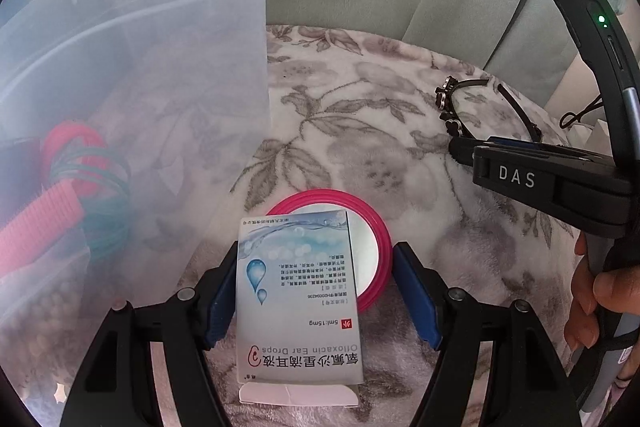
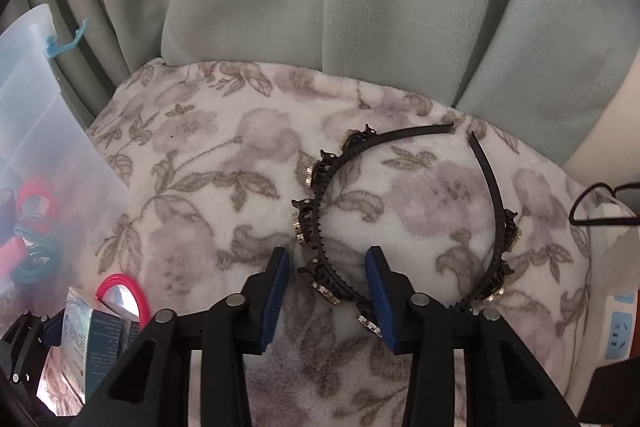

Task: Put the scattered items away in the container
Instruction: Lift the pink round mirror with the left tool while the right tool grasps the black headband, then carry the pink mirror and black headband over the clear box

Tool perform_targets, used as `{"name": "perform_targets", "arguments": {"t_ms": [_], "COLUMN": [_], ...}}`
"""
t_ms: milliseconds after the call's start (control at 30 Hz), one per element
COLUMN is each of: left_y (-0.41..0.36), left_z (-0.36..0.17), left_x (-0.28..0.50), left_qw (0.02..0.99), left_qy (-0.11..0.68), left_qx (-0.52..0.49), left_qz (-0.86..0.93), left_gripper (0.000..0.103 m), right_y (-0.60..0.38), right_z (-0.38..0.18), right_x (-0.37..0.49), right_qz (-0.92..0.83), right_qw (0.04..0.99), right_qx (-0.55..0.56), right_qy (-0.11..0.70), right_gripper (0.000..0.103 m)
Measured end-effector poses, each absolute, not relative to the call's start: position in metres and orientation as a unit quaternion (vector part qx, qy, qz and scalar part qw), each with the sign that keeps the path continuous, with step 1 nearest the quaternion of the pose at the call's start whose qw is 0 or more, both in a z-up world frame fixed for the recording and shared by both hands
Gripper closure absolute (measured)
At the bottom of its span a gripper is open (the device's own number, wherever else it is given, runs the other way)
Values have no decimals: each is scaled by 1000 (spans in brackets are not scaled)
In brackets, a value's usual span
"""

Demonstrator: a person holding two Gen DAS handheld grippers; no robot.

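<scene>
- Floral blanket (image 2: 224,163) under everything; soft, so items sink slightly into the pile.
- Translucent container (image 1: 132,75) at left edge of blanket; already holding pink and teal hair ties (image 1: 86,179) and a pink comb-like piece. Blue latch on its rim visible in right wrist view only.
- Black headband (image 2: 320,203), toothed, with rhinestone clips, lying flat on blanket, well apart from container. Judged light, springy, clips fragile; best hold on bare band between clips.
- Right gripper (image 2: 326,287) straddling lower arc of headband, jaws partly spread; band between blue pads, no squeeze on it visible.
- Ear drops box (image 1: 296,291) between fingers of left gripper (image 1: 316,291), just beside container wall. Left pad against box edge, right pad standing clear: spread, no pinch. Judged light thin card, crushable; hold across narrow sides.
- Pink-rimmed round mirror (image 1: 374,255) partly under box; smooth, likely slippery.
- Printed box face readable in left wrist view only; full headband loop in right wrist view only.
</scene>
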State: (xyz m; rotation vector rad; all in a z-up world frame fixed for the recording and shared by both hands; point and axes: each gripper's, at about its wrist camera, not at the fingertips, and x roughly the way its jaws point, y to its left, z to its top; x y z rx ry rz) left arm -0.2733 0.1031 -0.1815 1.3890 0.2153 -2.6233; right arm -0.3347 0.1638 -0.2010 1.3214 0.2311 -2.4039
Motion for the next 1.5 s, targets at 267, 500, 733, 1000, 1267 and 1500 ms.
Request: {"name": "perform_targets", "arguments": {"t_ms": [267, 500, 733, 1000, 1267, 1500], "left_y": [120, 141, 108, 112, 89, 75], "left_z": [-182, -179, -184, -169, -132, -106], "left_x": [-256, -231, -204, -176, -157, -143], "left_qw": [67, 54, 35, 12, -9, -7], "left_qy": [77, 76, 50, 46, 49, 54], "left_qx": [471, 484, 492, 481, 442, 418], "left_qz": [-876, -870, -868, -876, -895, -907], "left_gripper": [29, 29, 29, 29, 29, 30], "right_y": [173, 193, 224, 251, 260, 268], "right_z": [-192, -181, -166, -153, -139, -125], "right_x": [-305, -255, -206, -167, -146, -128], "right_qz": [-849, -845, -845, -845, -851, -854], "right_qw": [199, 216, 213, 203, 195, 200], "right_qx": [488, 490, 472, 433, 395, 370], "right_qy": [50, -24, -134, -241, -287, -307], "right_gripper": [77, 80, 80, 81, 84, 85]}}
